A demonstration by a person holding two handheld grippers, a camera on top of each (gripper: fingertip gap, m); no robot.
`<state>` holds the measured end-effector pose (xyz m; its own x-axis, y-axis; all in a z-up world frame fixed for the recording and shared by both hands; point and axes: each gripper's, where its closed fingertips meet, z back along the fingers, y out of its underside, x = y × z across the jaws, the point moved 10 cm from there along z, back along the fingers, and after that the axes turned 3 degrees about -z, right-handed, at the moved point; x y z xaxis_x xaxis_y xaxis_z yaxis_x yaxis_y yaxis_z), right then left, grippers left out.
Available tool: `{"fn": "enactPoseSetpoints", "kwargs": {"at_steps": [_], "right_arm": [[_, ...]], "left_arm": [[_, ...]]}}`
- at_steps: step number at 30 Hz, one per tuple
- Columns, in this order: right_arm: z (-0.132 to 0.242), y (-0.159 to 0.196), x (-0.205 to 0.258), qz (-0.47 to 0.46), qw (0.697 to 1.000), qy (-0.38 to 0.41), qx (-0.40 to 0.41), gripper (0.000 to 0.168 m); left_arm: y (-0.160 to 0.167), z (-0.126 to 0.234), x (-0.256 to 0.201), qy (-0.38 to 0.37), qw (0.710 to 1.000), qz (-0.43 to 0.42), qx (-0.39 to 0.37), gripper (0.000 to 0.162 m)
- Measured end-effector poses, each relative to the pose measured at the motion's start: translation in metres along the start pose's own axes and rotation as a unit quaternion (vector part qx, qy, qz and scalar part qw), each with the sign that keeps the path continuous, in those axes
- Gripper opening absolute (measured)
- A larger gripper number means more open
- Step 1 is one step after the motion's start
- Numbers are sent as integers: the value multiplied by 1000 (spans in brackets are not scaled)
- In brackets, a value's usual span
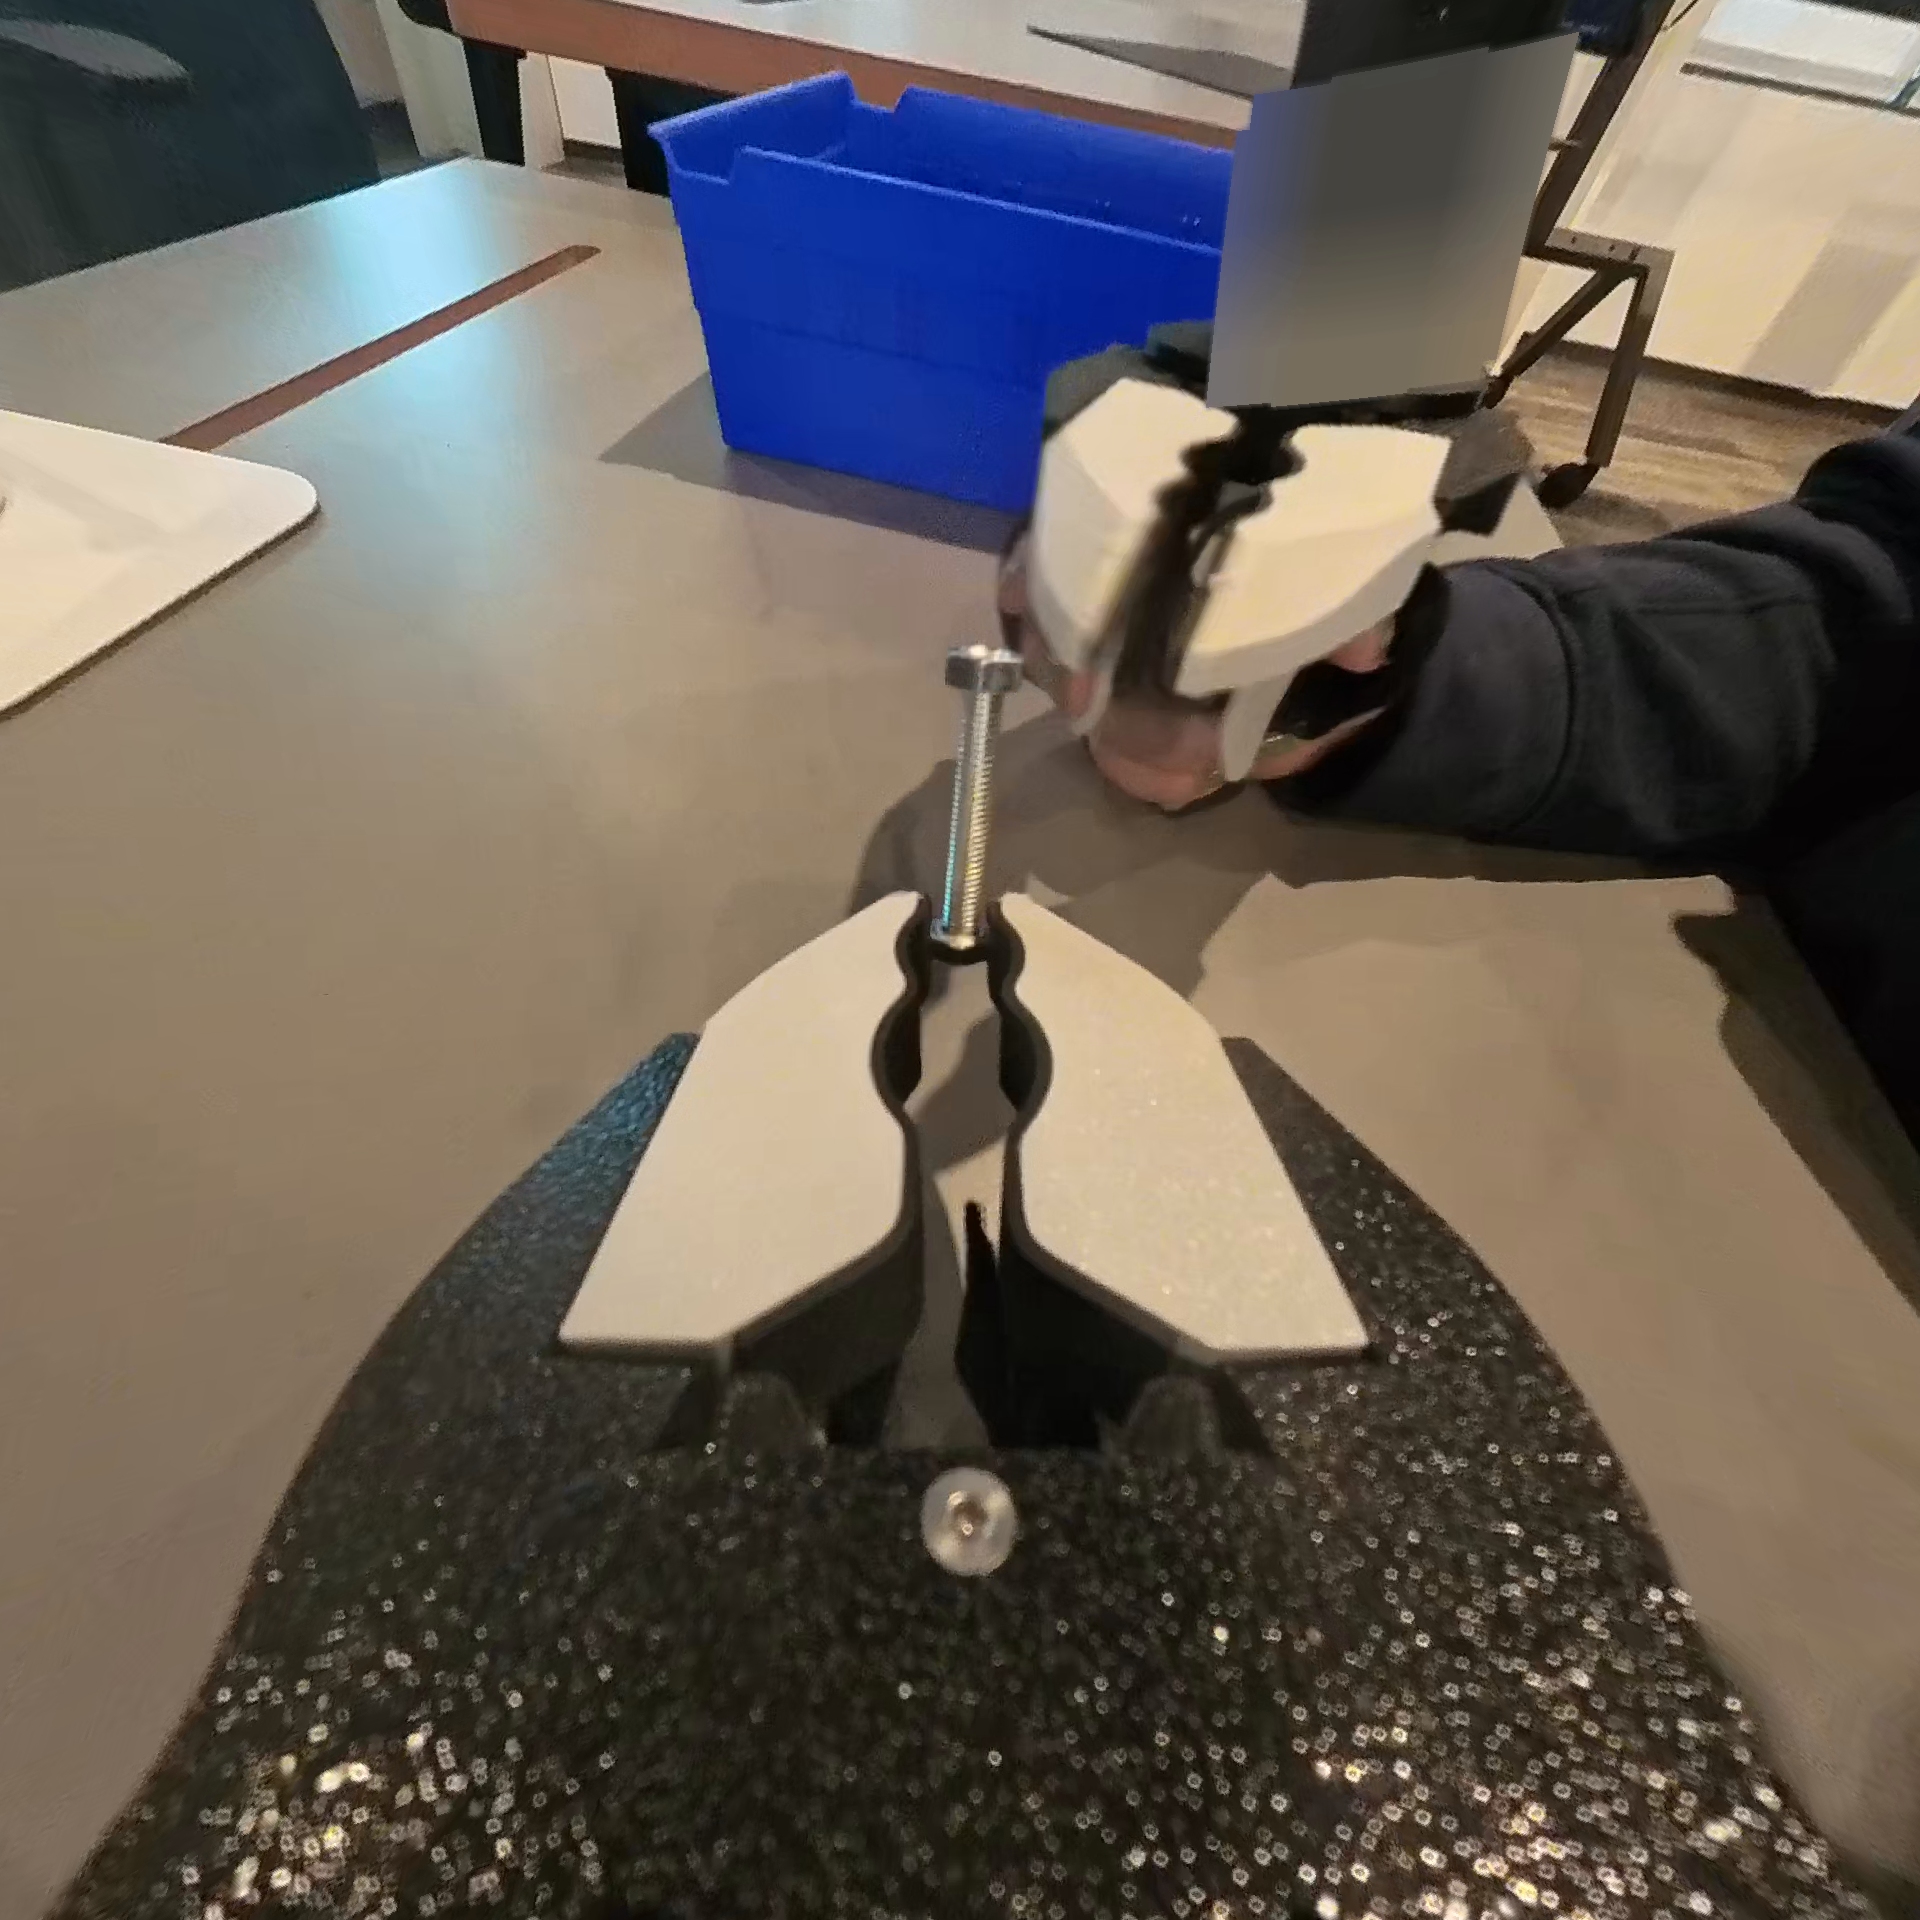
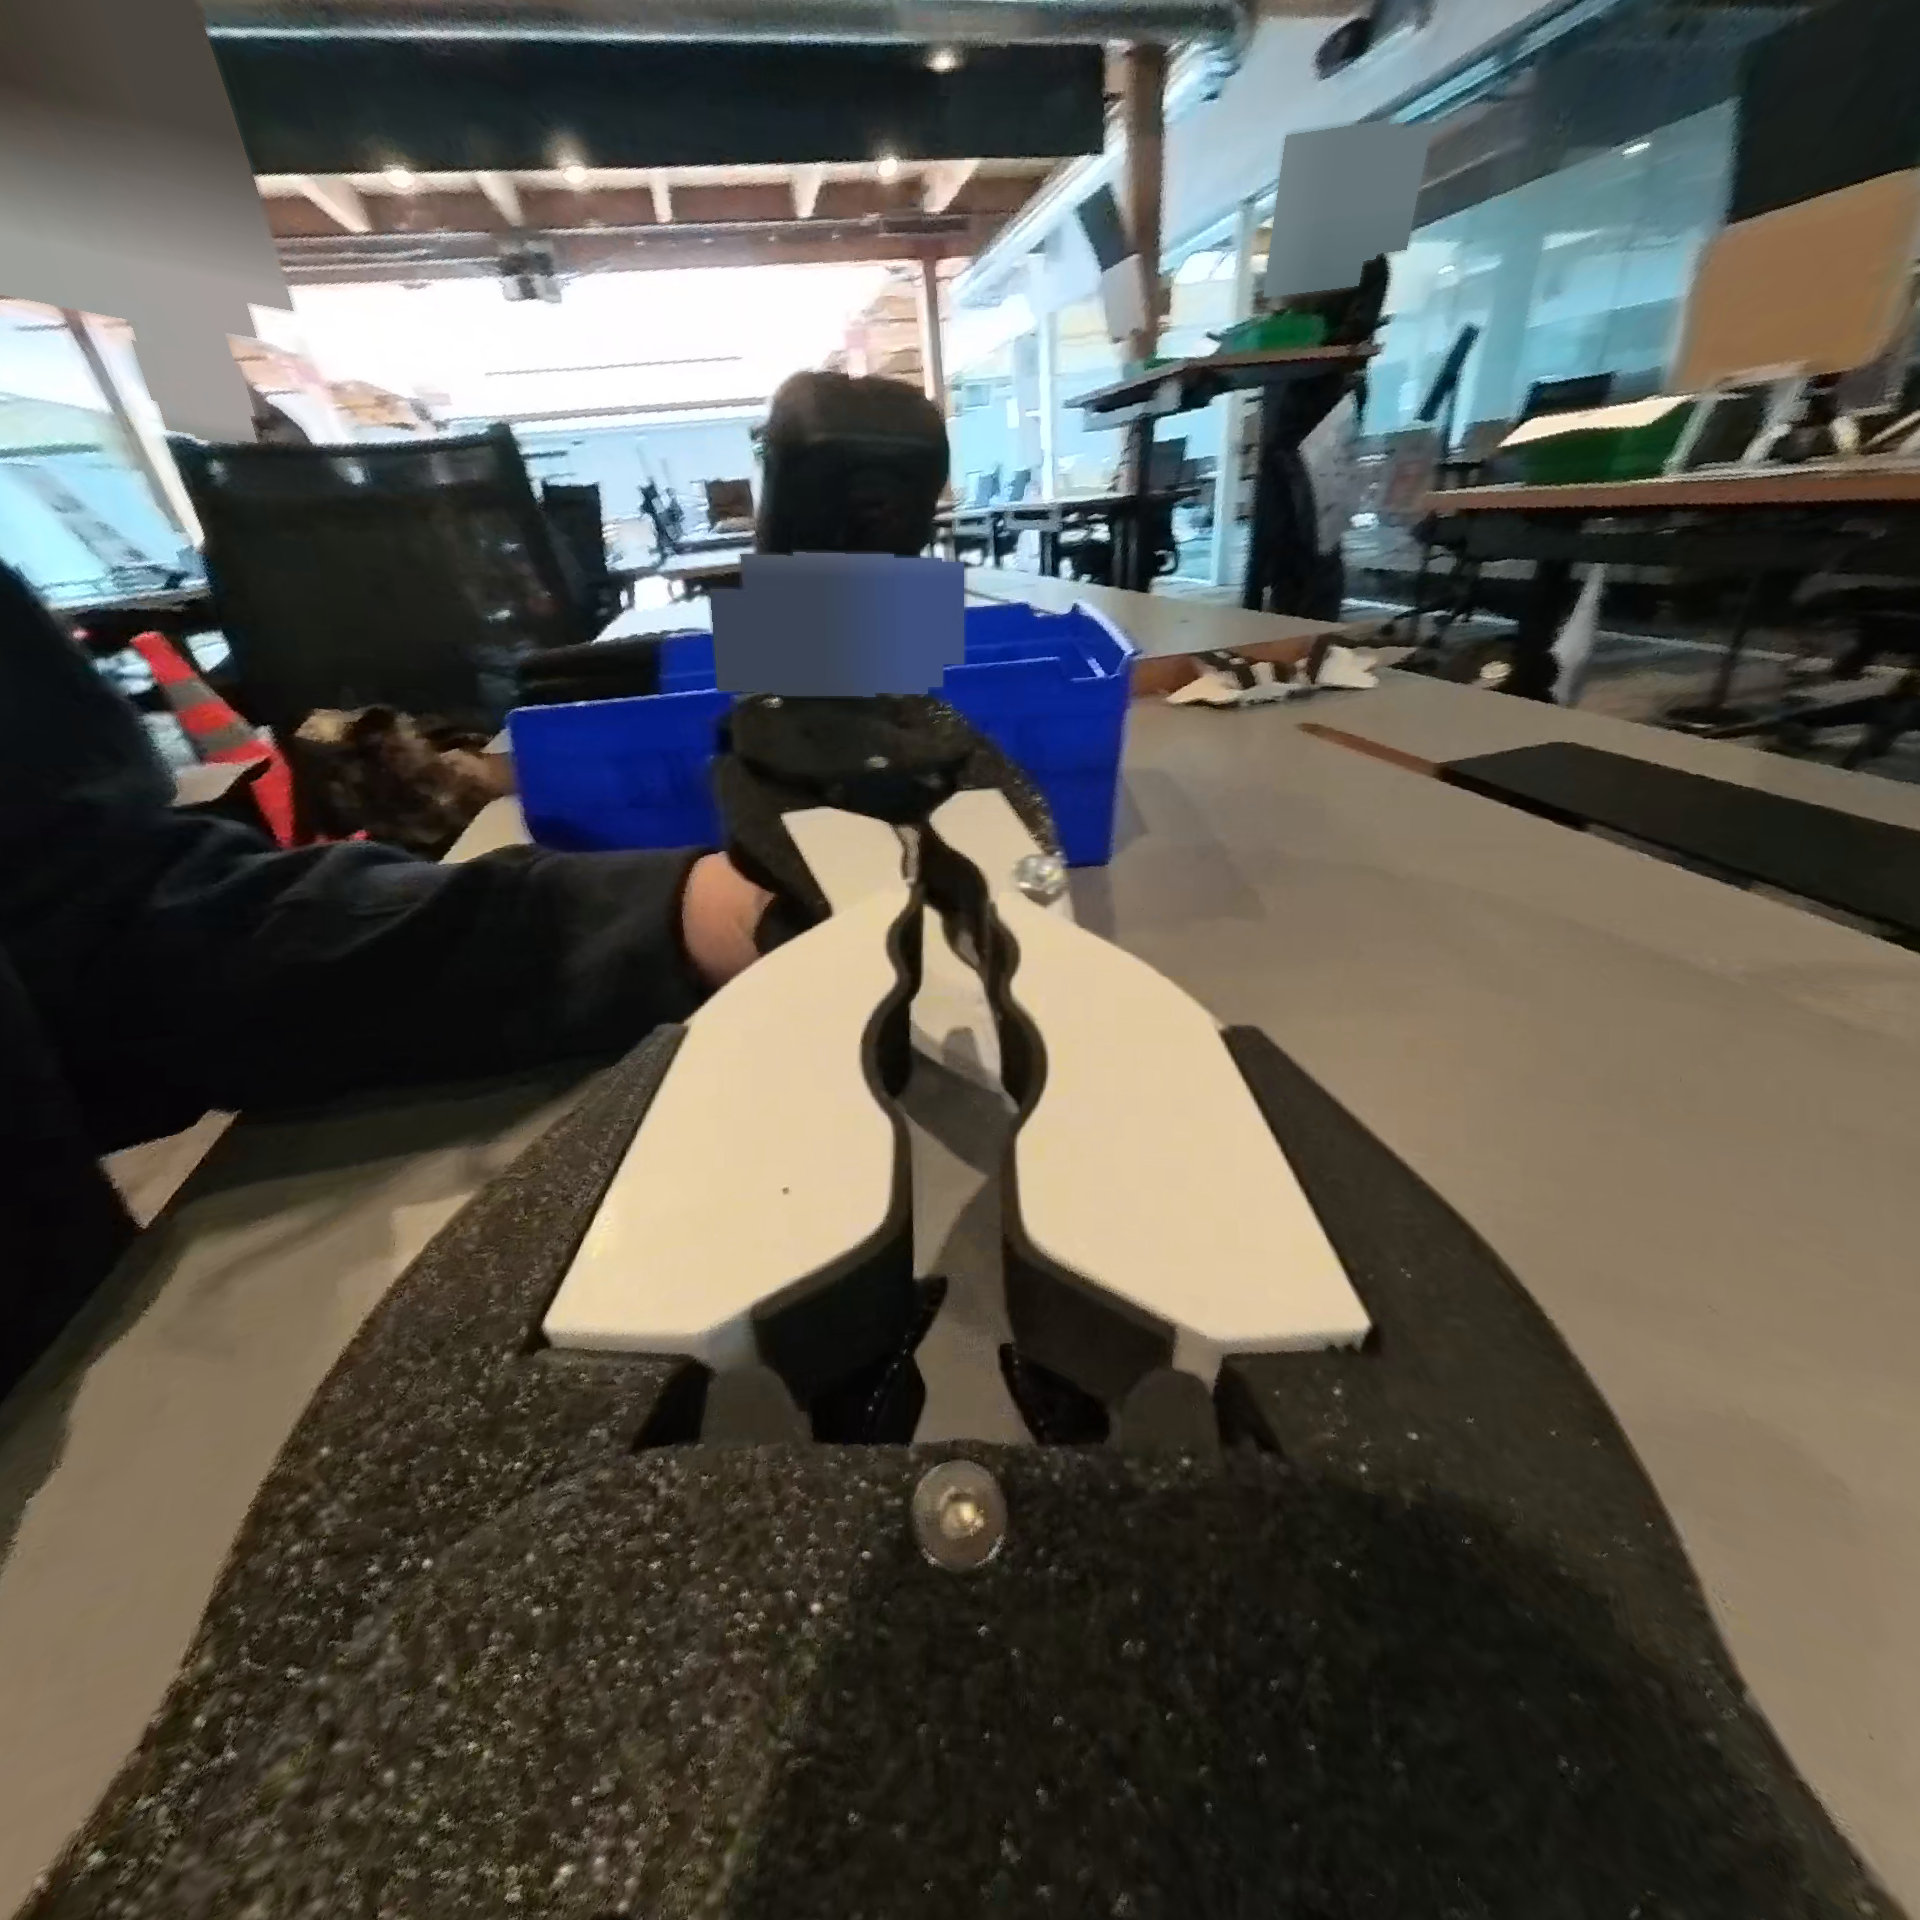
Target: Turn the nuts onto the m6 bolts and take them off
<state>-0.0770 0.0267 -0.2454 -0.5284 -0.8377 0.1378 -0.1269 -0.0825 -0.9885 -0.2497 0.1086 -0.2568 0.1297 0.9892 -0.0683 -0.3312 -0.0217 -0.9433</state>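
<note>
Open-plan workshop with desks, chairs and glass partitions behind; foreground item, a grey tabletop (image 1: 436, 644) carrying everything listed. Blue plastic bin (image 1: 935, 301), far side of the tabletop, probably the parts store, well apart from the work. White tray or mat (image 1: 135, 540), rounded corner, at the left edge, contents not visible. Dark mat (image 2: 1704, 831) lying flat to the right, unused. Left hand-held gripper (image 1: 961, 940), clamped at its tips on the lower end of the bolt (image 1: 971, 805), which stands roughly upright off the tabletop, presumably so the free end is presented to the other tool. Right hand-held gripper (image 1: 1138, 623), held in a dark-sleeved hand just beside the bolt's top and apart from it; its wavy fingers sit nearly together, but whether they are fully shut or carry anything between them cannot be told. Bolt, bright threaded steel, one item. Hexagonal piece (image 1: 974, 665) at the bolt's upper end, either its head or a nut; which one is unclear. My judgement: either a nut has yet to go on, or the one at the top awaits turning.
</note>
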Motion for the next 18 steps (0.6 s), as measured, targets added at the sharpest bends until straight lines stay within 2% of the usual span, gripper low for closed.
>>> {"fn": "enactPoseSetpoints", "kwargs": {"at_steps": [5,6,8,9,14,18], "right_arm": [[-5,0,-6,2,999,44,3,27],[-7,0,-5,5,999,39,9,26],[-5,1,-1,6,1000,-2,13,9],[-3,1,2,4,1000,-26,10,6],[-3,0,-6,-4,999,34,-5,27],[-8,0,-4,10,1000,19,9,23]], "left_arm": [[0,-1,-1,1,1000,-2,6,10],[0,-1,-1,0,1000,-3,7,10],[0,-1,0,0,1000,-1,3,10],[0,0,0,1,1000,0,0,10],[0,-1,0,2,1000,0,3,10],[0,-1,0,2,1000,0,4,10]]}}
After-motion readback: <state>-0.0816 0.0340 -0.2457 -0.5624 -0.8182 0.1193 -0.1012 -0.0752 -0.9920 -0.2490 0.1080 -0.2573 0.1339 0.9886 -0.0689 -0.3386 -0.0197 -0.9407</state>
